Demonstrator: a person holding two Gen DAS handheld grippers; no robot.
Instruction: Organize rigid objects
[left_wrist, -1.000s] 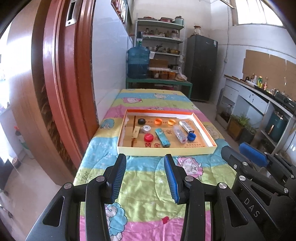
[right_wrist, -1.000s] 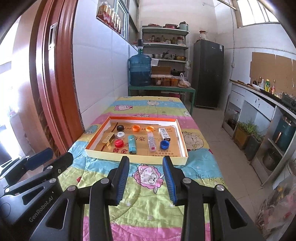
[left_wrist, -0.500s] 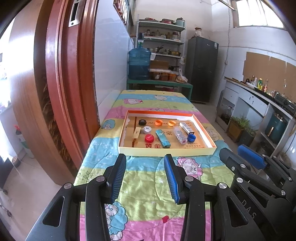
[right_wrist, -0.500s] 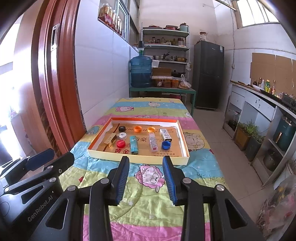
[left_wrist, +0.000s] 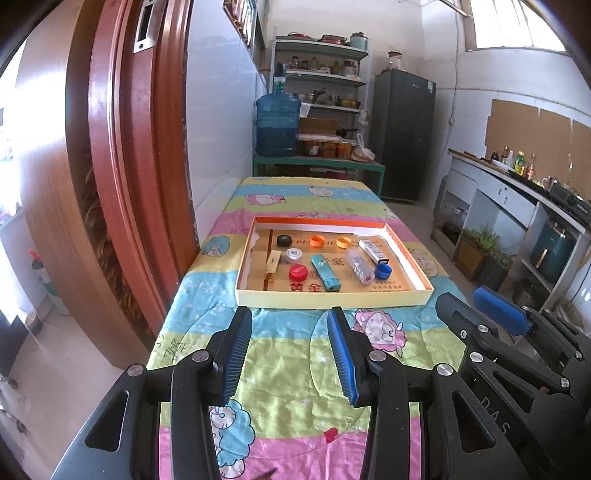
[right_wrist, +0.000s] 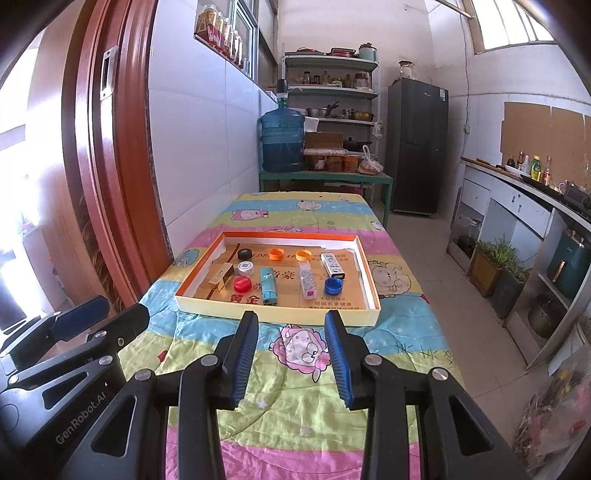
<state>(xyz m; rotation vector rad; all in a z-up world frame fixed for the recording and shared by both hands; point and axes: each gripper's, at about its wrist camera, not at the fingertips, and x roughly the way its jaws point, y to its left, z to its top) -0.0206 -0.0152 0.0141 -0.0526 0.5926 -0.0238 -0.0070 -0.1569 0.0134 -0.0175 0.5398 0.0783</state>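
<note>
A shallow cardboard box lid (left_wrist: 332, 295) (right_wrist: 275, 308) with an orange inner rim lies on the table. In it are a black cap (left_wrist: 283, 240), two orange caps (left_wrist: 317, 240), a white cap (left_wrist: 294, 254), a red cap (left_wrist: 297, 273), a blue cap (left_wrist: 383, 271), a teal lighter (left_wrist: 325, 273), a clear lighter (left_wrist: 357, 264), a white box (left_wrist: 373, 251) and a gold box (left_wrist: 271, 263). My left gripper (left_wrist: 290, 354) is open and empty, well short of the lid. My right gripper (right_wrist: 290, 352) is open and empty beside it, also short of the lid.
The table wears a striped cartoon cloth (right_wrist: 295, 369). A red-brown door frame (left_wrist: 122, 166) and tiled wall stand on the left. A water jug (left_wrist: 276, 125), shelves and a dark fridge (left_wrist: 402, 133) stand behind. A counter (right_wrist: 535, 206) and potted plants (right_wrist: 495, 266) line the right.
Both grippers have drawn back and up a little from the lid, so it looks smaller and farther away. Both stay open and empty.
</note>
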